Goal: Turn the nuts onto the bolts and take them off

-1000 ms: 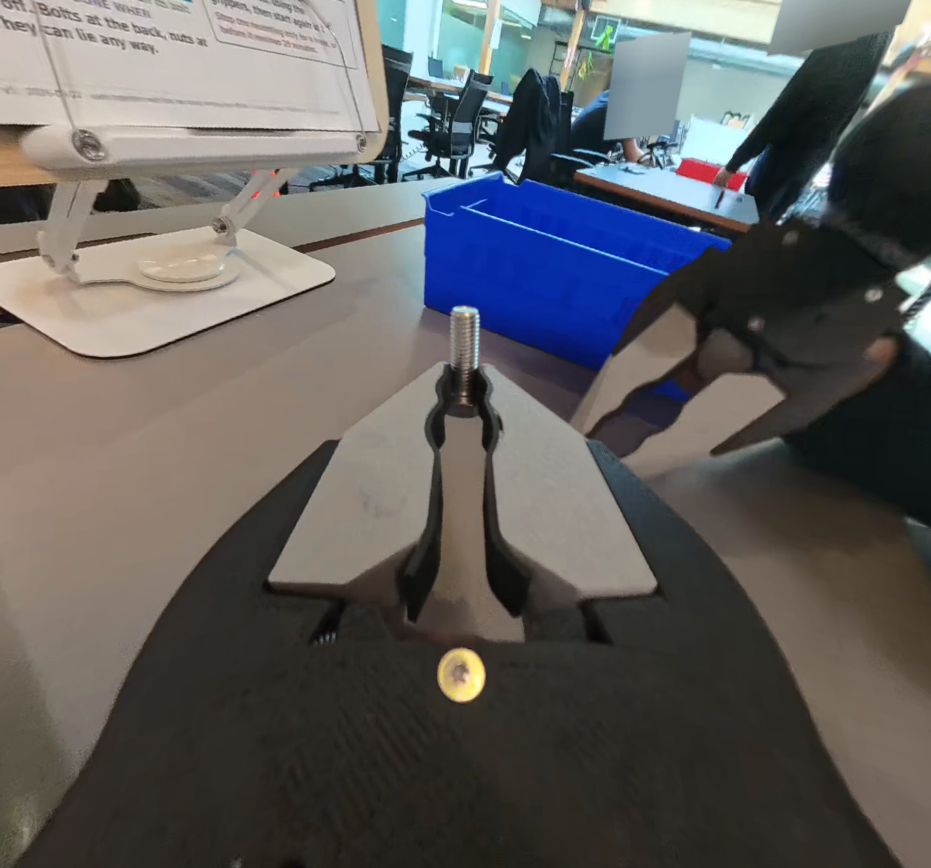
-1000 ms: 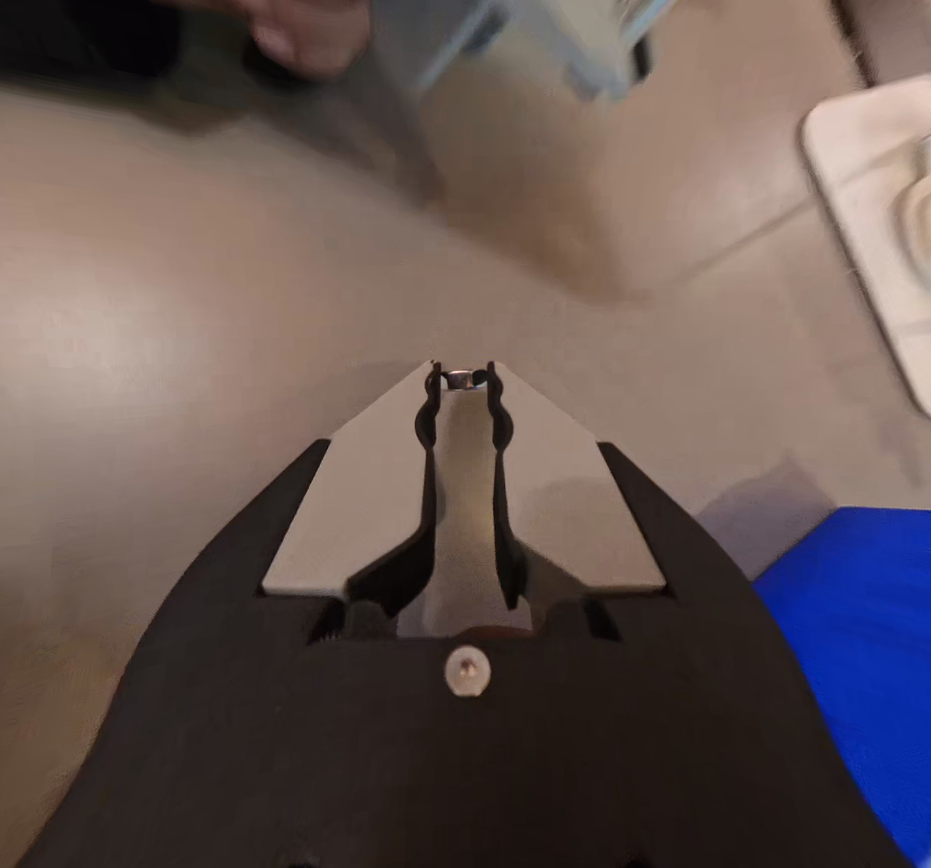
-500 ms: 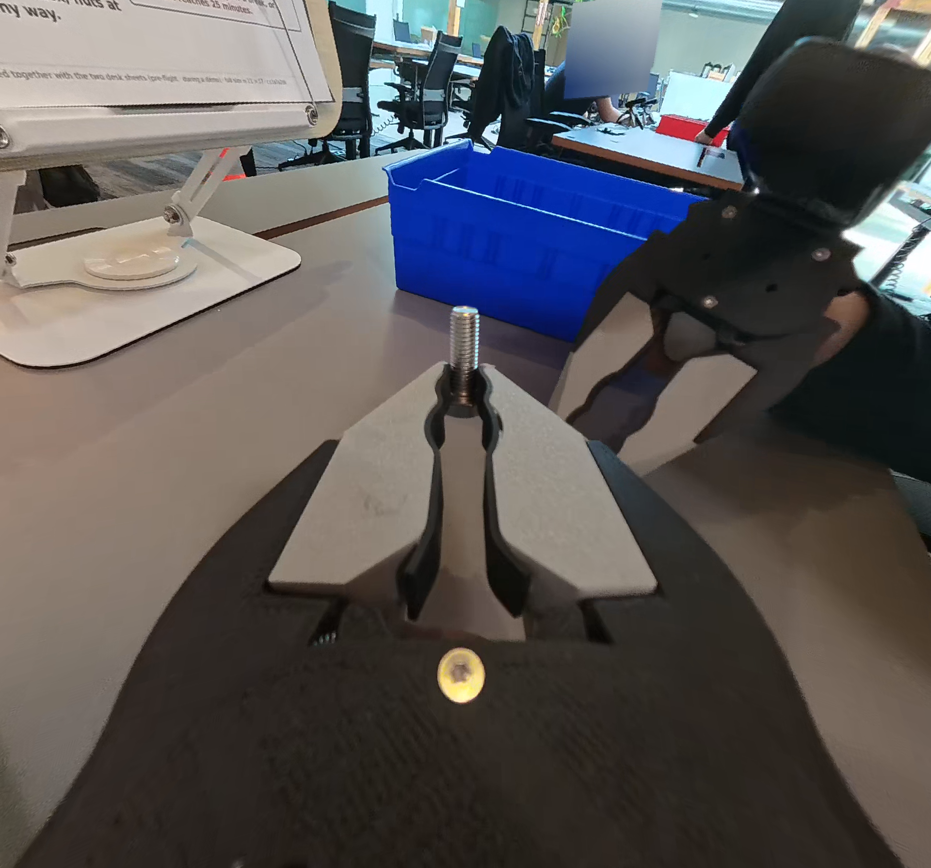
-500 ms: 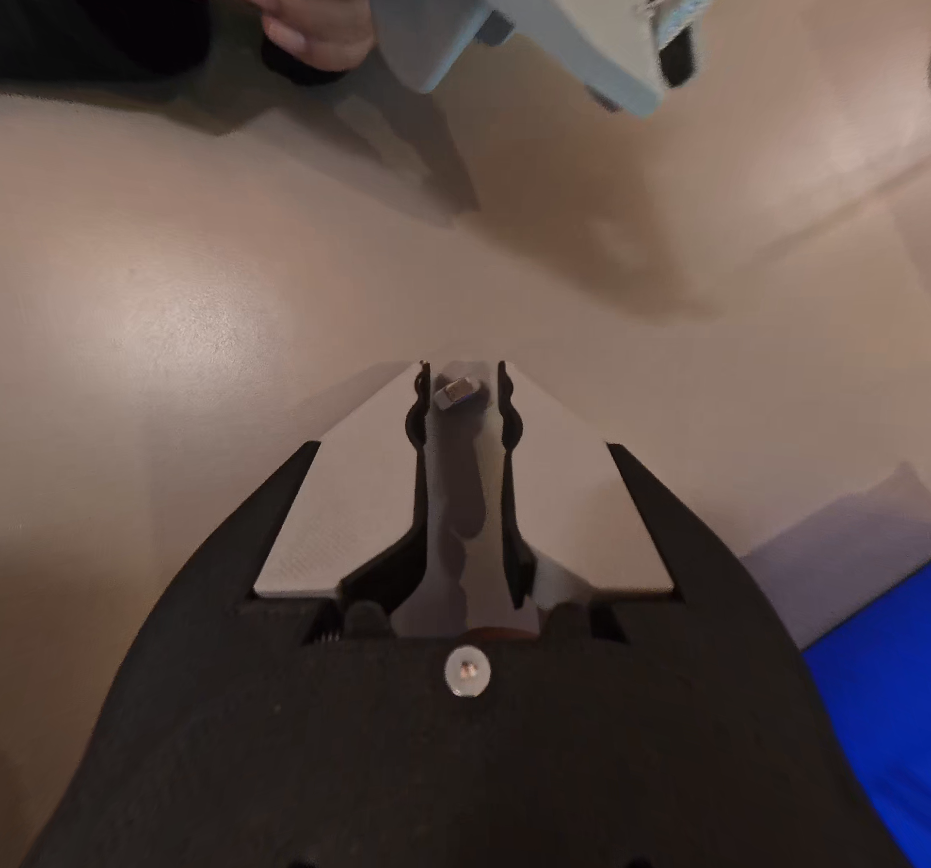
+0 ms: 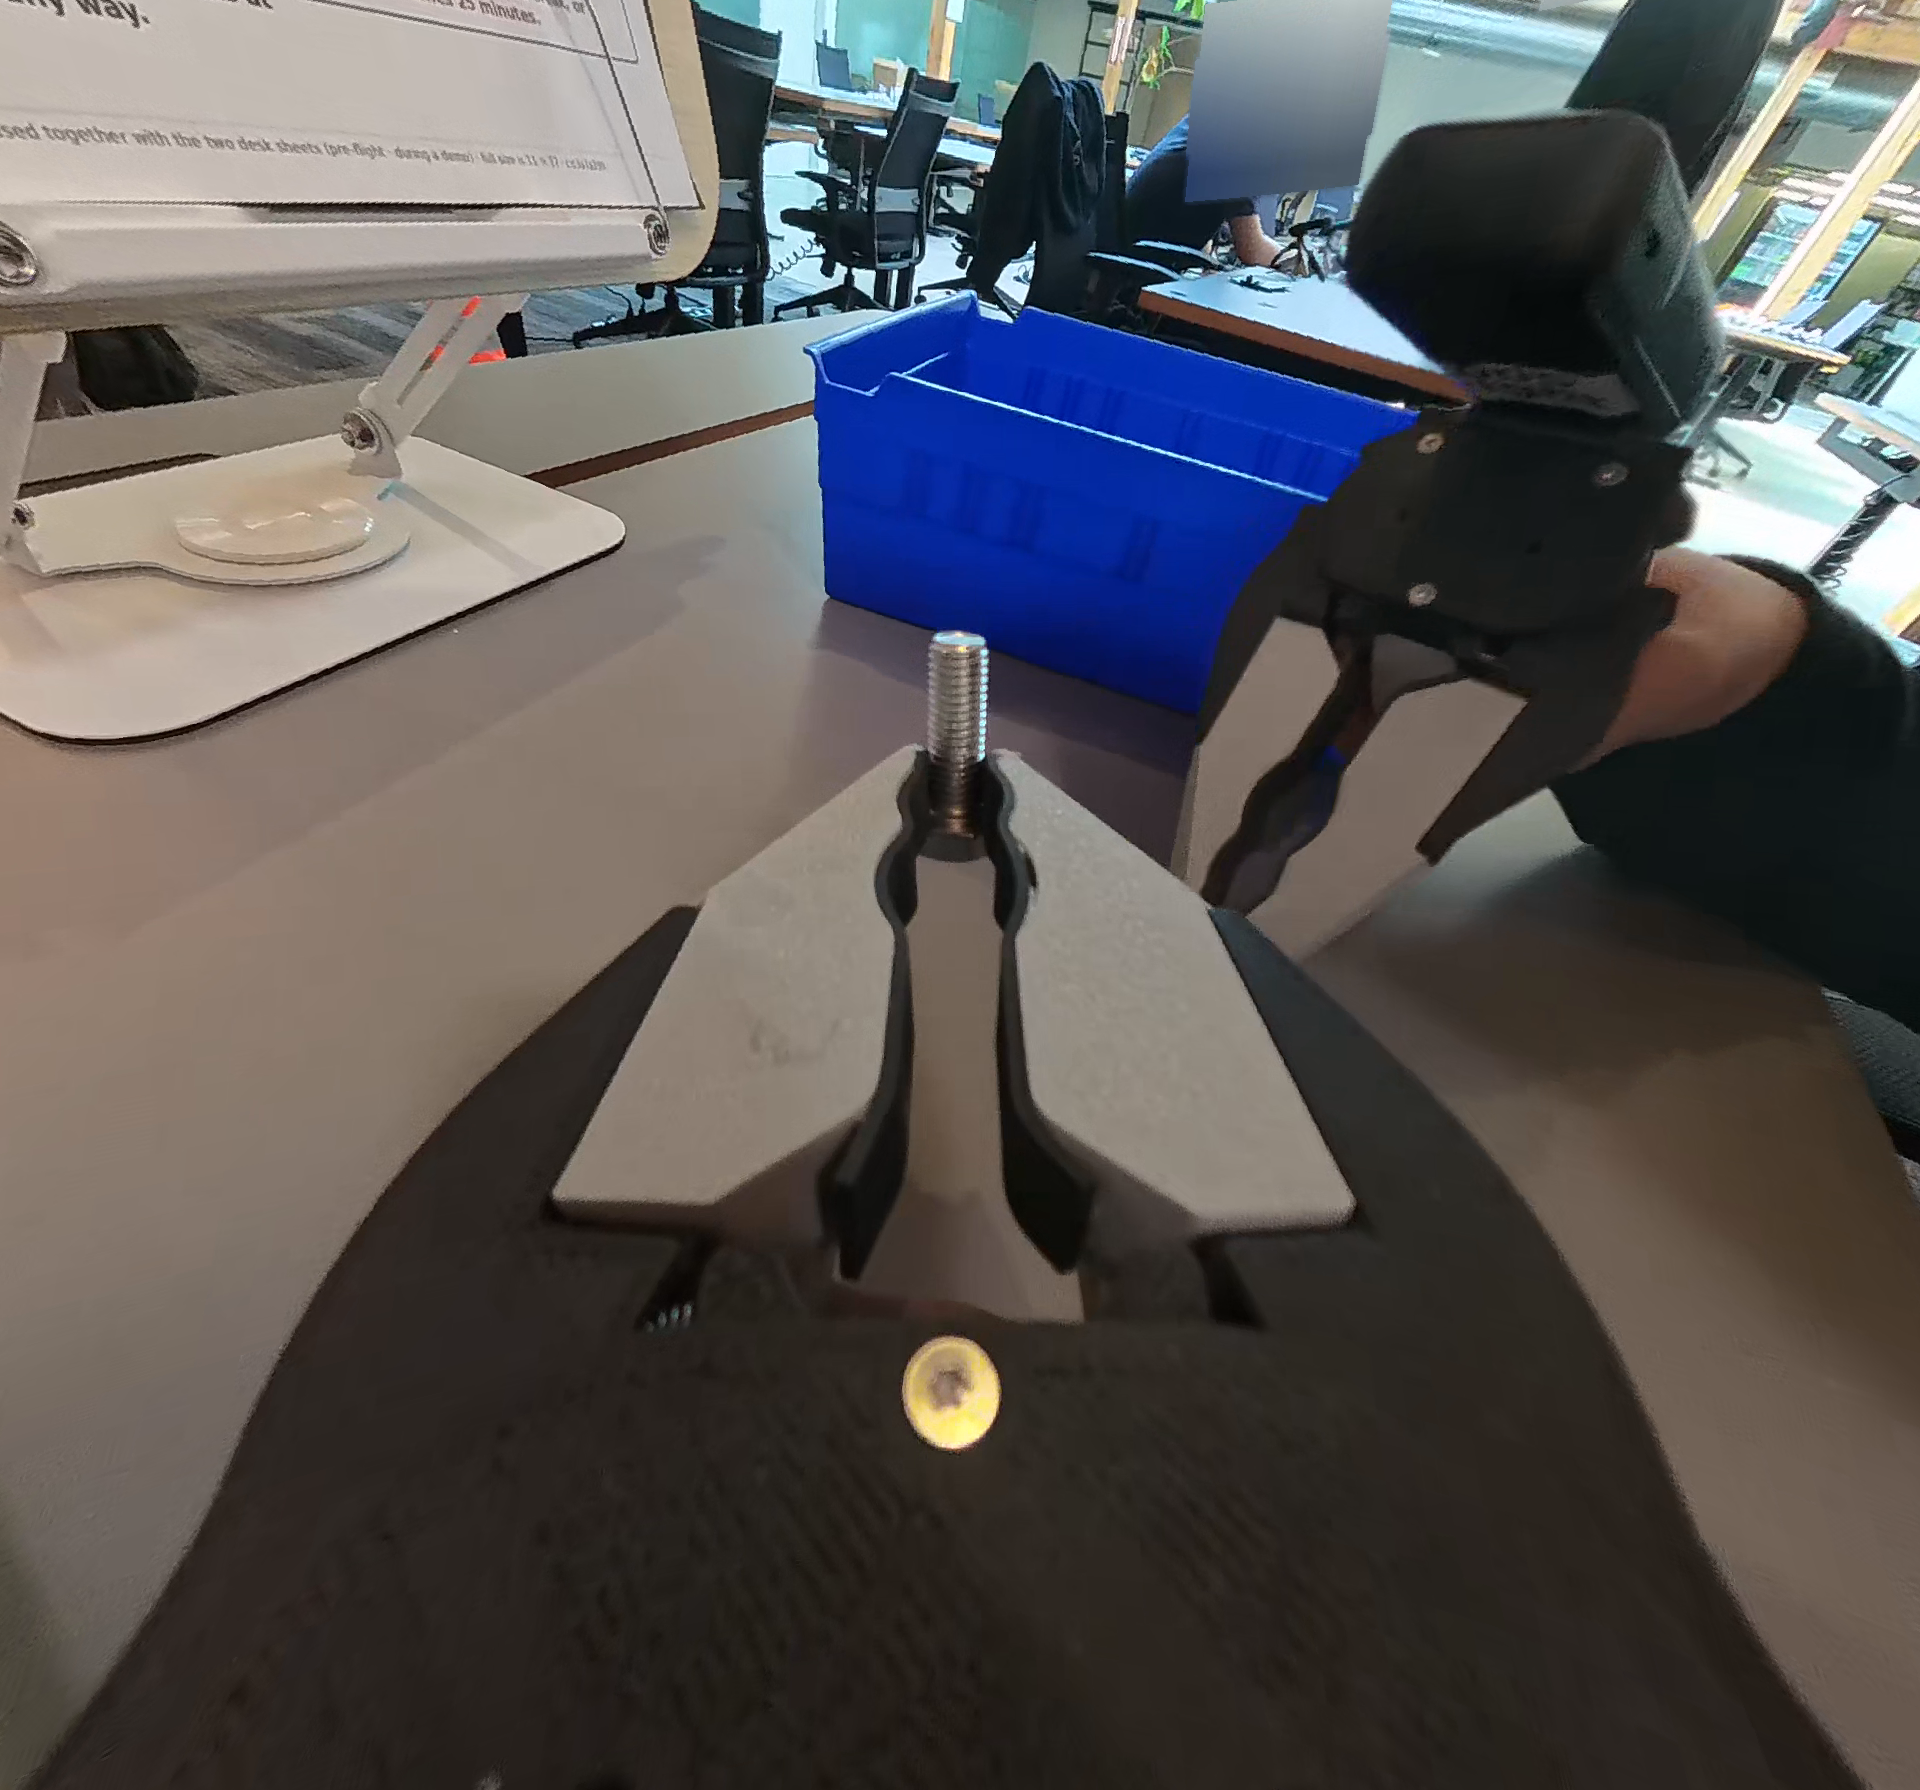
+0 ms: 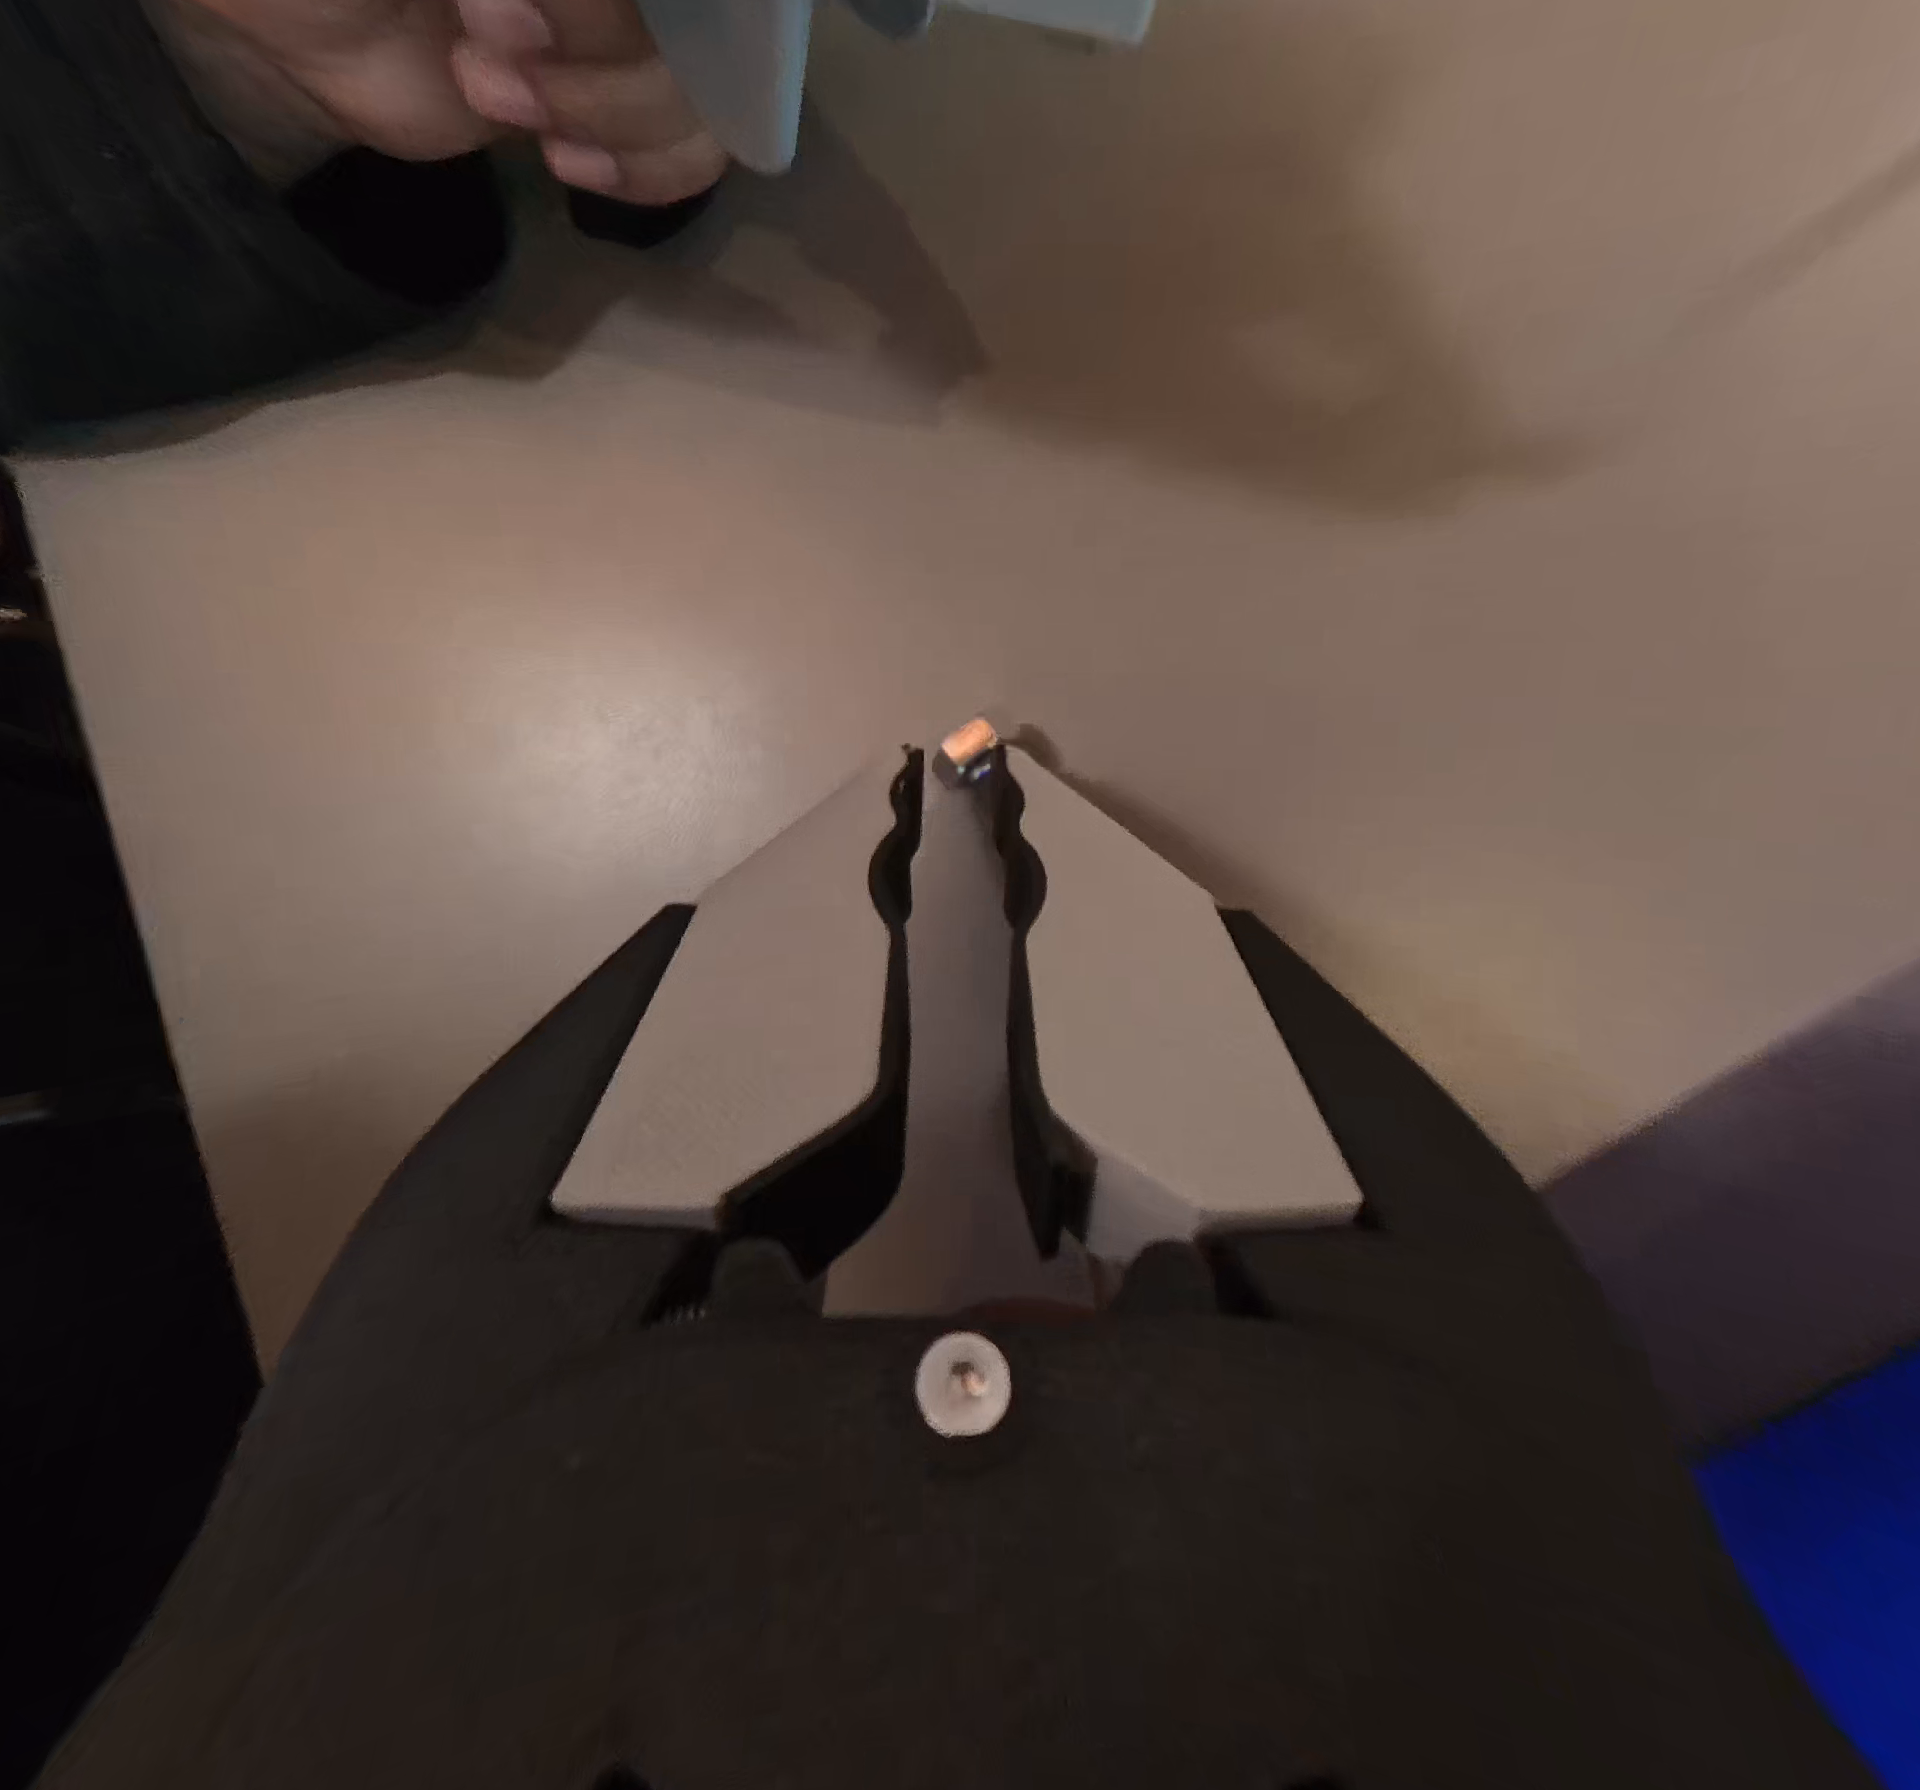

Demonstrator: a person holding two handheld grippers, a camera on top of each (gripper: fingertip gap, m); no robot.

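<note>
My left gripper (image 5: 956, 790) is shut on a steel bolt (image 5: 958, 691). The bolt stands upright with its threaded end up, above the grey table (image 5: 416, 857). My right gripper (image 6: 956, 766) points down at the table. A small steel nut (image 6: 968, 761) sits tilted at its fingertips, against the right finger, with a thin gap to the left finger. The jaws stand a little apart. In the left wrist view the right gripper (image 5: 1299, 899) shows to the right of the bolt, tips down at the table.
A blue bin (image 5: 1039, 504) stands behind the bolt; its corner shows in the right wrist view (image 6: 1818, 1553). A white document stand (image 5: 291, 577) is at the back left. The person's hand (image 6: 416, 47) holds the left gripper's handle. Office desks and chairs lie beyond.
The right gripper's jaws opened from their hold on the nut, the nut tipped over, and the jaws have narrowed again around it. The left gripper has kept its hold on the bolt and swung slightly.
</note>
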